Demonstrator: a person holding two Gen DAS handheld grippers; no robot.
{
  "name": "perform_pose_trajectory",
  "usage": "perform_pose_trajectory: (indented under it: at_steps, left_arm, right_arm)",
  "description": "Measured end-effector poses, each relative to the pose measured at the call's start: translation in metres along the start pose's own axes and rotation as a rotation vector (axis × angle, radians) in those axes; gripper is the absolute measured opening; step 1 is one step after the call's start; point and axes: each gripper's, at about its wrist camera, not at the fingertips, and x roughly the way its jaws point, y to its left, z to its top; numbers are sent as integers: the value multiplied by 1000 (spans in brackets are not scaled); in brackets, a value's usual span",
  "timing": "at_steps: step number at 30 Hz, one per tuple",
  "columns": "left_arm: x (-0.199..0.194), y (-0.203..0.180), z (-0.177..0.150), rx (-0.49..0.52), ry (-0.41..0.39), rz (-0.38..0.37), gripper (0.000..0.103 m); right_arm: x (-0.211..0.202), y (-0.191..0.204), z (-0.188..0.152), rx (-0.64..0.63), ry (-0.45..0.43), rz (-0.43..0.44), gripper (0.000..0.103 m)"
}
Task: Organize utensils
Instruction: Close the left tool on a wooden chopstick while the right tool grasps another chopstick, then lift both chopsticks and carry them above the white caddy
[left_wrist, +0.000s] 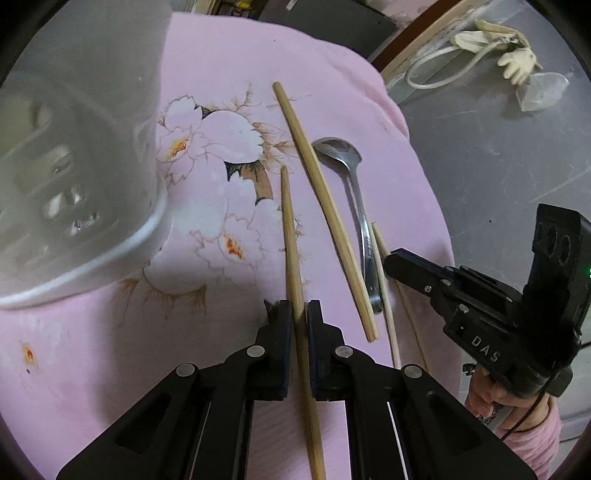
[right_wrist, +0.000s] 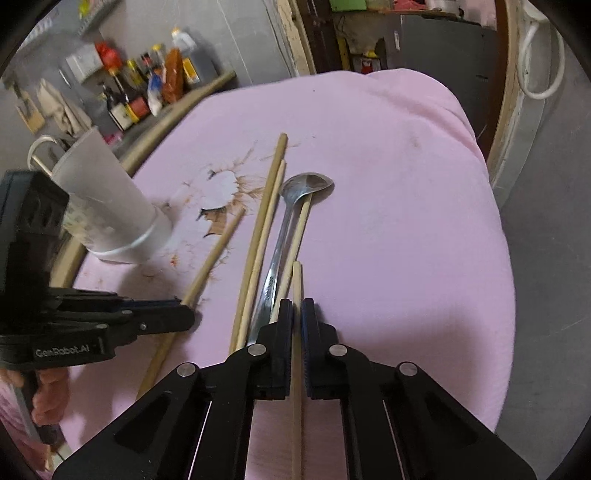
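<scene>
My left gripper (left_wrist: 298, 310) is shut on a wooden chopstick (left_wrist: 290, 236) that points forward over the pink floral cloth (left_wrist: 207, 229). My right gripper (right_wrist: 296, 306) is shut on another chopstick (right_wrist: 296, 280); it shows at the right in the left wrist view (left_wrist: 397, 264). A pair of chopsticks (right_wrist: 260, 236) lies on the cloth, and a metal spoon (right_wrist: 295, 199) lies beside them with a further chopstick (right_wrist: 295, 236) across it. A translucent white utensil cup (right_wrist: 107, 206) stands to the left, close and blurred in the left wrist view (left_wrist: 74, 184).
The cloth covers a round table with a wooden rim (right_wrist: 162, 125). Bottles and condiments (right_wrist: 147, 88) stand behind it at the back left. White cable and gloves (left_wrist: 495, 51) lie on the grey floor at the right.
</scene>
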Motion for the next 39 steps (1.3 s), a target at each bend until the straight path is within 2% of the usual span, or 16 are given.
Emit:
perform_pose_trajectory:
  at_steps: [7,10,13,19,21,24,39]
  left_arm:
    - [-19,-13,-34,87,-107,-3,4]
    - [-32,-18,-47,113,-188,-18,4]
    - [-43,-24,-58,144,-304,-33,4]
    - [-64,-26,-74,167,-512,-64,4]
    - [-64,-29,-70,168,-568,-89,4]
    - [-74,-29,-71,179,-629,-104,4]
    - [-101,-26,-79,198,-722,-128,4]
  right_arm:
    - [-26,-1,-23,5,-147,38,3]
    - [-38,2,-31,1,-225,52,3]
    - [-51,13,-42,-40,-320,51,3]
    - [-82,32,-70,-122,-562,20,3]
    - [-94,38,-79,-152,-646,9,3]
    - [-101,46,-83,-186,-723,12,3]
    - [-121,57,-103,-214,-914,-3,3]
